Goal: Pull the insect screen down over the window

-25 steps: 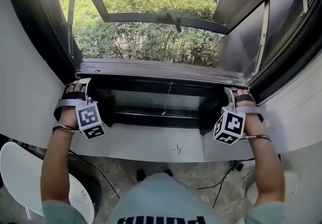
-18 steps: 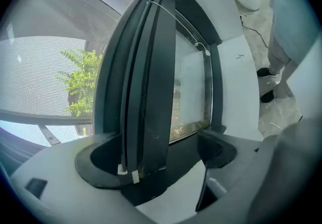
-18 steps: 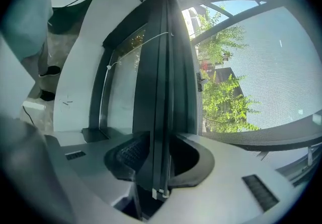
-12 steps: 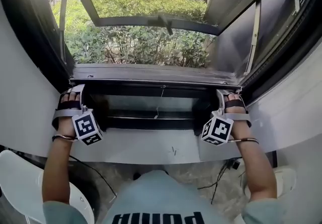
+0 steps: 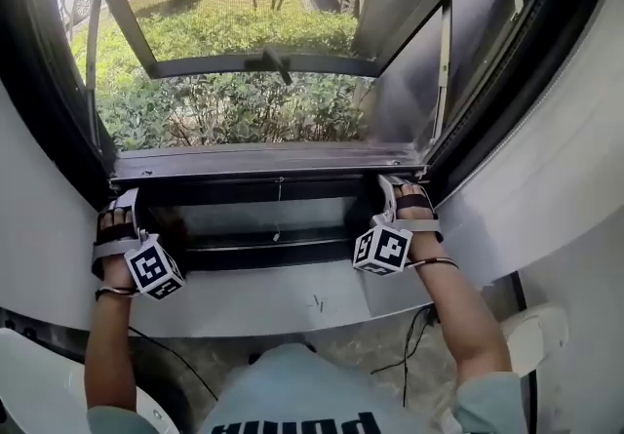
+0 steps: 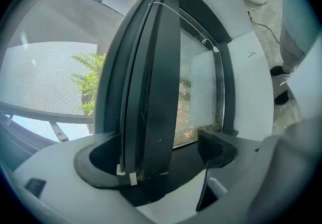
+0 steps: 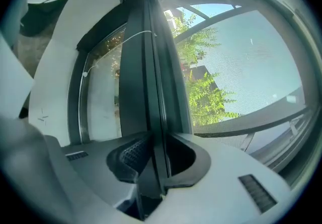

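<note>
The insect screen's dark bottom bar (image 5: 263, 161) spans the window opening just above the lower frame. Fine mesh (image 7: 251, 67) stretches above it, with greenery behind. My left gripper (image 5: 123, 200) sits at the bar's left end. In the left gripper view the bar (image 6: 151, 92) lies against one jaw while the other pad (image 6: 216, 148) stands clear, so this gripper (image 6: 156, 160) is open. My right gripper (image 5: 388, 186) is at the bar's right end. Its jaws have just been closing, and in the right gripper view this gripper (image 7: 153, 160) presses on the bar (image 7: 151, 92).
A thin pull cord (image 5: 278, 213) hangs from the bar's middle. The glass sash (image 5: 253, 64) is swung outward over shrubs. A white sill (image 5: 292, 300) runs below the frame. A cable (image 5: 408, 354) lies on the floor, and white seats (image 5: 534, 333) stand at both sides.
The head view has swung, so the window now sits further left and lower. Both grippers stay at the bar's ends, and both wrists have rolled slightly.
</note>
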A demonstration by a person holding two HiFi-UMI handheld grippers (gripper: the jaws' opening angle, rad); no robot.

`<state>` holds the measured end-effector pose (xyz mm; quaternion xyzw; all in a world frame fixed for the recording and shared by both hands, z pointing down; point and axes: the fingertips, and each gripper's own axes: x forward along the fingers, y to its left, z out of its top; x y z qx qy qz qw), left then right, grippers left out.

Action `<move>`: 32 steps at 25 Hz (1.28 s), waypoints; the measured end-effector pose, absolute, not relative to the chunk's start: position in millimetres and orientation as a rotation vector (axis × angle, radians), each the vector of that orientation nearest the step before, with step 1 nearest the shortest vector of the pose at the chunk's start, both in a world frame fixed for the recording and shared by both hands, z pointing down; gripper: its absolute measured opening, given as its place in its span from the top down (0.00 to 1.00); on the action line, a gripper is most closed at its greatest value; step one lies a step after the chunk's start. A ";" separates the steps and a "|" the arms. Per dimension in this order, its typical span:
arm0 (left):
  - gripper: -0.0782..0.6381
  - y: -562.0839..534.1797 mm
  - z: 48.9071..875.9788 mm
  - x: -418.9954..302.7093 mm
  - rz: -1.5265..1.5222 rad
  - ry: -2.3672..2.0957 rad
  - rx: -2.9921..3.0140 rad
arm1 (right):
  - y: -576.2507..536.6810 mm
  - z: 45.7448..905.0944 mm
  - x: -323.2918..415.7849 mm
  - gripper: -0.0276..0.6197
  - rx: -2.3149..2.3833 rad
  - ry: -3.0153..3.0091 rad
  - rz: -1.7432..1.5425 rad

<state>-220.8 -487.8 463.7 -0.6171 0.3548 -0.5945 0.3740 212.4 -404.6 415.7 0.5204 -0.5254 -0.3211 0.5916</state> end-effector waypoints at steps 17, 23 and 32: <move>0.24 -475.5 444.6 -207.7 -1.403 1.128 -1.798 | -386.7 392.1 208.6 0.79 1.219 -1.281 -0.783; 0.28 -414.3 426.6 -171.8 -0.908 1.484 -2.411 | -347.1 365.4 157.1 0.79 1.556 -1.947 -0.557; 0.87 -314.5 407.6 -126.5 -0.036 1.917 -2.739 | -295.5 403.0 110.3 0.95 1.649 -2.638 0.076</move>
